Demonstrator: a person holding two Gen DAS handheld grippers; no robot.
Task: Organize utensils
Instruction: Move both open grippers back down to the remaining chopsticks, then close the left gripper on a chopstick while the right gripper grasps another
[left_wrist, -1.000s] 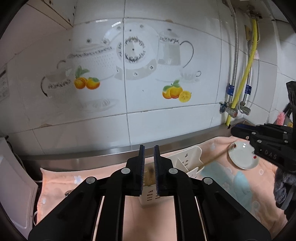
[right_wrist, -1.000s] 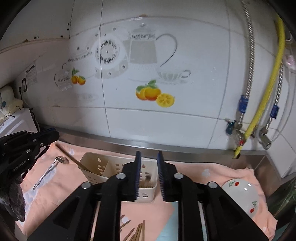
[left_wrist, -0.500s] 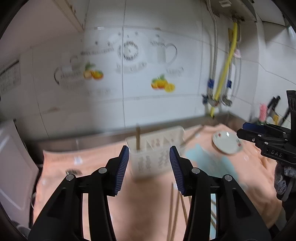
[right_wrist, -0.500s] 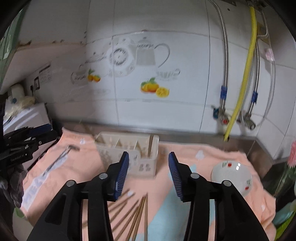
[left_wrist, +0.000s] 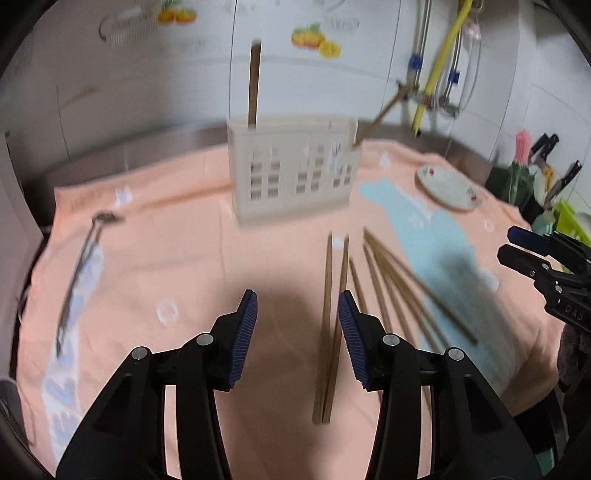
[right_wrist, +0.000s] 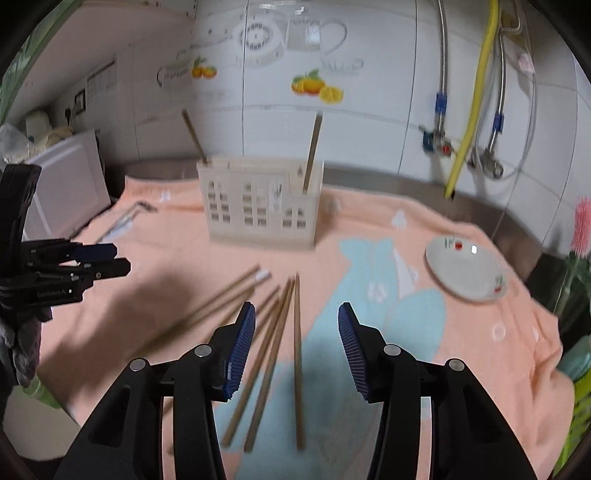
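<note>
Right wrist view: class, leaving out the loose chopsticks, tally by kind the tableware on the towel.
Cream plastic slotted utensil holder: 1
Brown wooden chopsticks standing in it: 2
White round plate: 1
Long-handled metal spoon: 1
Total: 5

Motion-blurred spoon and utensil holder; chopsticks' near ends behind black jaws.

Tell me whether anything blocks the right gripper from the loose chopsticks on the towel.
Nothing visible does. The right gripper hangs open above the chopsticks on the towel, with only air between; the plate sits off to the side.
</note>
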